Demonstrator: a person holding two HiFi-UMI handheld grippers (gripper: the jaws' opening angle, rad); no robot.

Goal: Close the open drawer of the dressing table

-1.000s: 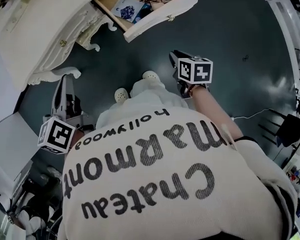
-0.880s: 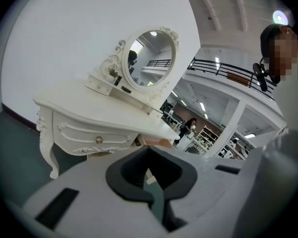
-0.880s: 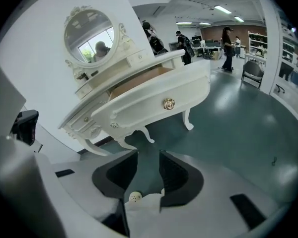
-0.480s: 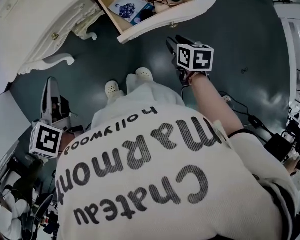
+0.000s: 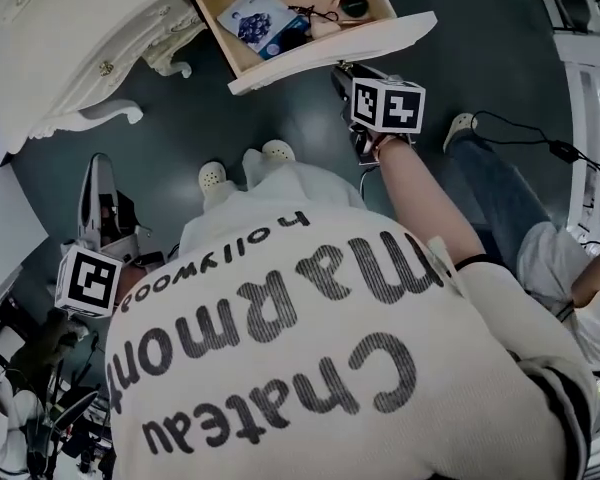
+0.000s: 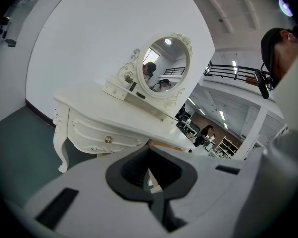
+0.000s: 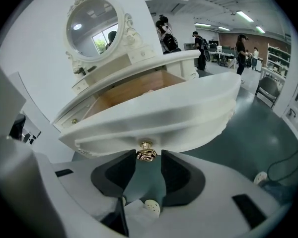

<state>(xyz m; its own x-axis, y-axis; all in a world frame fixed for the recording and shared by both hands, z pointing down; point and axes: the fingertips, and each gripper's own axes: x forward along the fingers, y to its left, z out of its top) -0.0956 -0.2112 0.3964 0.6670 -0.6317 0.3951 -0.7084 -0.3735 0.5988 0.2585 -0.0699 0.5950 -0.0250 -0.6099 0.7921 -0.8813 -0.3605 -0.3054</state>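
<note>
The white dressing table (image 5: 50, 58) stands at the top left of the head view, its drawer (image 5: 330, 56) pulled out and showing several small items. My right gripper (image 5: 342, 71) is at the drawer front (image 7: 154, 115). Its jaws have just been opening, and they stand open with the brass knob (image 7: 146, 154) between the fingertips, untouched by either pad. The right gripper (image 7: 148, 166) looks up at the underside of the drawer front. My left gripper (image 5: 98, 168) hangs low at the left, away from the table, and the left gripper (image 6: 150, 182) is shut on nothing.
Another person's leg (image 5: 500, 198) and pale shoe (image 5: 460, 126) are at the right, with a black cable (image 5: 540, 140) on the dark floor. My own shoes (image 5: 212, 176) stand below the drawer. The oval mirror (image 6: 164, 66) tops the table.
My right gripper has moved up the head view to the drawer front. Another person's leg and shoe have come into view at the right. The left gripper has barely shifted.
</note>
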